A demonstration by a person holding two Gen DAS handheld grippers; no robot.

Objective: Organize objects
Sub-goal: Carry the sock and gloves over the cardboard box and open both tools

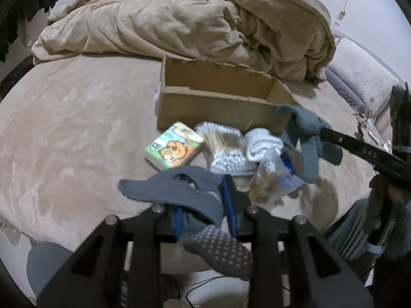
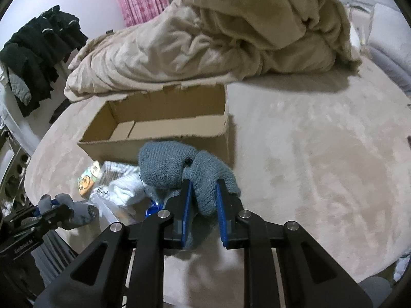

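Left gripper (image 1: 205, 200): clamping grey sock (image 1: 179, 192) between blue pads (image 1: 228, 205), dotted sole hanging below, just in front of clutter on bed (image 1: 64, 128). Right gripper (image 2: 204, 200): pinching knitted blue-grey glove (image 2: 177, 166), hovering near front wall of open cardboard box (image 2: 159, 143). Lying beside box: cartoon-printed packet (image 1: 173, 145), cotton-swab bag (image 1: 226, 148), white sock (image 1: 262, 143), clear plastic bag (image 1: 269, 179); rumpled beige duvet (image 1: 179, 25) bunching behind.

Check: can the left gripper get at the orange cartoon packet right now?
Probably not yet. The left gripper is shut on a grey sock, so it's occupied. The packet itself lies uncovered on the bed just ahead of it.
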